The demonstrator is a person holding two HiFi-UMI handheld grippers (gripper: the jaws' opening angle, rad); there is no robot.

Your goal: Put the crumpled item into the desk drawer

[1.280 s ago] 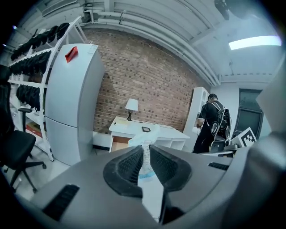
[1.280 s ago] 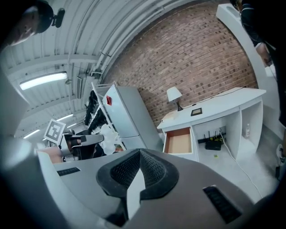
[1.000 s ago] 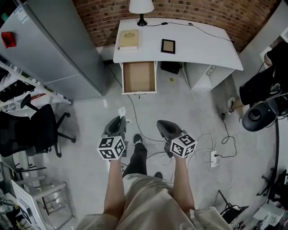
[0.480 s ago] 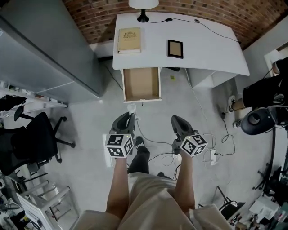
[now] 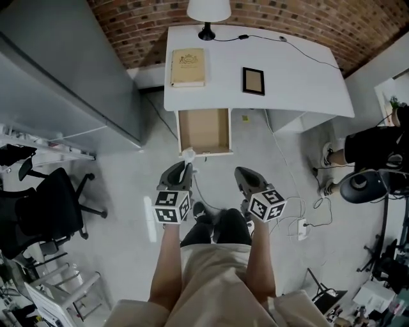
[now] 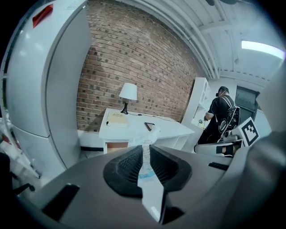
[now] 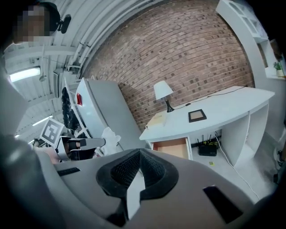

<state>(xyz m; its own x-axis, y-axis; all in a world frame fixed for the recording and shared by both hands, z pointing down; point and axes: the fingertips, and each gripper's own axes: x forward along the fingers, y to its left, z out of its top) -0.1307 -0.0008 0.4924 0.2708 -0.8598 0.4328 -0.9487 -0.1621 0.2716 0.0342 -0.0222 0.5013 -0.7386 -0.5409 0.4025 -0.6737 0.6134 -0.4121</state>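
Note:
My left gripper (image 5: 185,165) is shut on the crumpled item (image 5: 188,154), a squashed whitish plastic piece that sticks up between the pads (image 6: 145,144). It hangs over the floor just in front of the open desk drawer (image 5: 204,151), whose brown inside is bare. In the right gripper view the item (image 7: 109,136) shows white at the left. My right gripper (image 5: 240,174) is level with the left one, shut, with nothing between its fingers (image 7: 139,166). The drawer (image 7: 171,148) hangs under the left part of the white desk (image 5: 294,86).
On the desk stand a lamp (image 5: 208,13), a tan book (image 5: 188,66) and a dark picture frame (image 5: 253,80). A grey cabinet (image 5: 64,70) rises at the left, with an office chair (image 5: 45,207) below it. Cables and a power strip (image 5: 300,225) lie on the floor; a person (image 5: 377,144) stands at the right.
Both grippers have moved toward the desk, the left one still carrying the crumpled item; the drawer's front now lies just beyond the left gripper's tips.

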